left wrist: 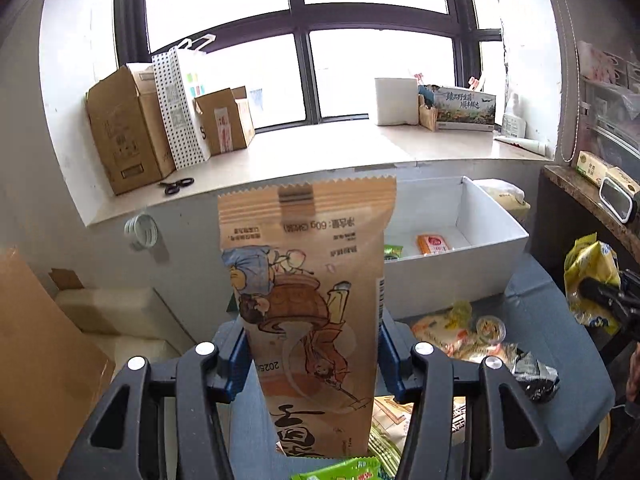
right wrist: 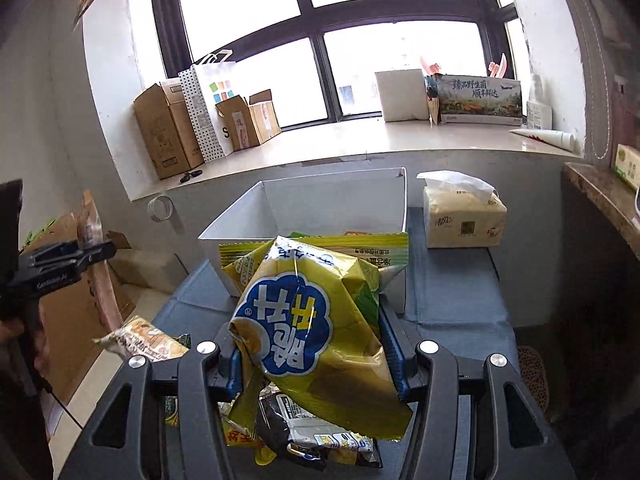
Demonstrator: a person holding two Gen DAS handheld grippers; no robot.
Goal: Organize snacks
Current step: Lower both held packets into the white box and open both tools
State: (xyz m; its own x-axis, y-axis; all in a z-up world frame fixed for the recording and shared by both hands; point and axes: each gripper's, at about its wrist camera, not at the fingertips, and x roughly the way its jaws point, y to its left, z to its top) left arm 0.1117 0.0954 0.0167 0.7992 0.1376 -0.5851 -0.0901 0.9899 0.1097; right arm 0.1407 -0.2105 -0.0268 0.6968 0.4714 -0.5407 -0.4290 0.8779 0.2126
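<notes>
The left gripper points forward and somewhat downward, its two blue-padded fingers pressed against the sides of a tan snack packet that stands upright between them. The right gripper is angled much the same, its fingers clamped on a crumpled yellow chip bag bulging up between them. In the right wrist view a hand grasps the left gripper's handle.

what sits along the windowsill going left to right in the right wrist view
tall cardboard box → polka-dot paper bag → small open cardboard box → white box → printed landscape box → white bottle → white tube lying flat
</notes>
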